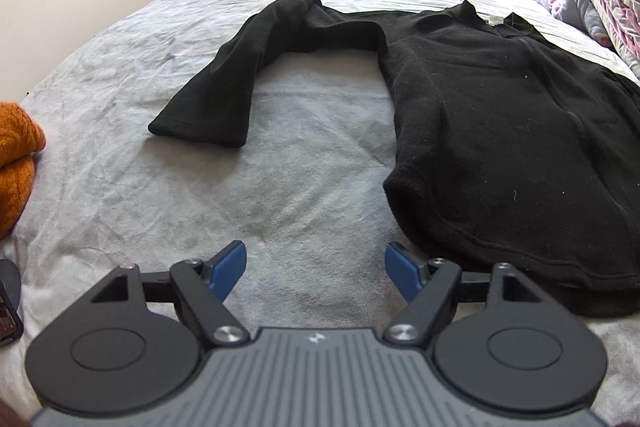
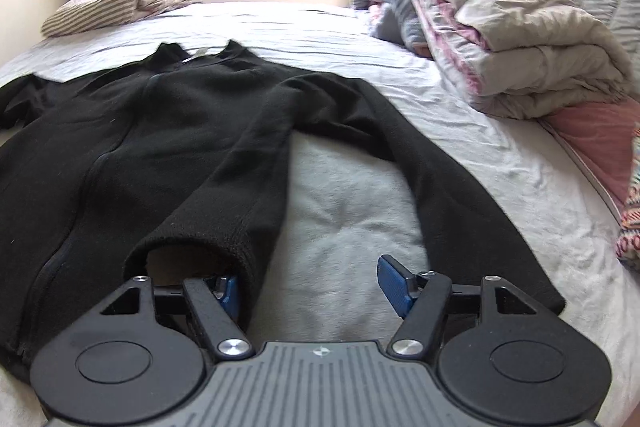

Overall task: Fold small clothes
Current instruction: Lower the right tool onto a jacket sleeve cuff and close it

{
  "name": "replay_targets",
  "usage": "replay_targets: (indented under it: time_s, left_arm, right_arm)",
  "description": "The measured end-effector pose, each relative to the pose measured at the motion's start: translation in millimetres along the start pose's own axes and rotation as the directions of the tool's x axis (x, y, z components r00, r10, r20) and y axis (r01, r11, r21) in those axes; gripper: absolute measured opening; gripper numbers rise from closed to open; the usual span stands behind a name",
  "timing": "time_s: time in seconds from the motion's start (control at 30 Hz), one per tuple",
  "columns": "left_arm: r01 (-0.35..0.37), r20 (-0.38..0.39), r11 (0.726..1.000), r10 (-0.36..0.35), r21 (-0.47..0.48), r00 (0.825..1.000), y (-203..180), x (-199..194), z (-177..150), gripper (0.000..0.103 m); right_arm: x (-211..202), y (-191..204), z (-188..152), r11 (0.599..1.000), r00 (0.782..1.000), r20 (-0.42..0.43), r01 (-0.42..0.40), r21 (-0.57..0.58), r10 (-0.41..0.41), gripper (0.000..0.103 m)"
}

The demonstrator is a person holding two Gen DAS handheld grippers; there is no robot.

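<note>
A black long-sleeved fleece top (image 1: 500, 131) lies spread flat on the bed's pale grey sheet (image 1: 200, 195), collar at 12 o'clock. The left gripper (image 1: 316, 273) tilts down toward bare sheet, jaws apart and empty, the top's hem corner at its 2 o'clock. The right gripper (image 2: 308, 287) also pitches down with its jaws apart; its left blue finger (image 2: 229, 291) sits inside the hem opening (image 2: 188, 251), while the right finger is over sheet.
</note>
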State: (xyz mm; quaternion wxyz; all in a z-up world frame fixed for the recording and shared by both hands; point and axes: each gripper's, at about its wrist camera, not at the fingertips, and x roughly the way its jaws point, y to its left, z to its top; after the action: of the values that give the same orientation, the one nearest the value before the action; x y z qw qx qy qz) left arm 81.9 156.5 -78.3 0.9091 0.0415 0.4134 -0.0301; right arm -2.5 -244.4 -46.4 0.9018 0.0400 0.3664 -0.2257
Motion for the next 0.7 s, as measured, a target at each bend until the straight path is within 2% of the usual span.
replay_targets:
  time_s: [0.1, 0.17, 0.3, 0.37, 0.47, 0.53, 0.57, 0.6, 0.67, 0.7]
  left_arm:
    - [0.030, -0.003, 0.999, -0.030, -0.036, 1.000, 7.3, -1.3, -2.3, 0.074]
    - [0.060, 0.009, 0.996, -0.060, -0.063, 0.998, 12.1, -5.2, -3.2, 0.074]
    - [0.144, 0.046, 0.984, -0.140, -0.103, 0.989, 17.2, -17.5, 1.6, 0.074]
    - [0.193, 0.058, 0.974, -0.187, -0.117, 0.981, 18.0, -19.7, 6.7, 0.074]
    - [0.258, 0.072, 0.952, -0.249, -0.164, 0.966, 18.2, -13.5, 18.2, 0.074]
    - [0.282, 0.078, 0.939, -0.272, -0.196, 0.959, 18.2, -3.0, 25.1, 0.074]
    - [0.289, 0.071, 0.931, -0.280, -0.223, 0.957, 18.9, 5.9, 27.6, 0.072]
    - [0.295, 0.066, 0.924, -0.287, -0.245, 0.956, 19.3, 12.6, 28.7, 0.069]
    - [0.320, 0.037, 0.896, -0.325, -0.307, 0.945, 21.3, 31.2, 28.1, 0.038]
    - [0.337, 0.017, 0.871, -0.355, -0.357, 0.935, 23.5, 41.4, 25.4, 0.032]
  right_arm:
    - [5.8, -37.4, -5.0, 0.993, 0.997, -0.064, -0.031, 0.115, 0.039, 0.066]
    - [2.5, -50.1, -12.2, 0.984, 0.992, -0.081, -0.081, 0.156, 0.094, 0.068]
    - [-12.3, -46.5, -23.8, 0.994, 0.991, -0.101, -0.081, 0.075, 0.088, 0.072]
    - [-20.1, -51.4, -25.3, 0.984, 0.983, -0.095, -0.145, 0.103, 0.155, 0.073]
    - [-23.7, -57.0, -19.7, 0.941, 0.955, -0.062, -0.272, 0.201, 0.290, 0.079]
    - [-17.3, -56.4, -15.3, 0.897, 0.923, -0.051, -0.356, 0.261, 0.381, 0.079]
    - [-8.9, -54.5, -14.0, 0.865, 0.901, -0.046, -0.399, 0.305, 0.432, 0.078]
    - [-1.0, -52.4, -14.1, 0.847, 0.890, -0.053, -0.411, 0.338, 0.453, 0.075]
    - [14.9, -48.5, -16.5, 0.832, 0.886, -0.068, -0.401, 0.382, 0.458, 0.072]
    - [21.6, -46.1, -18.6, 0.831, 0.888, -0.077, -0.389, 0.399, 0.453, 0.065]
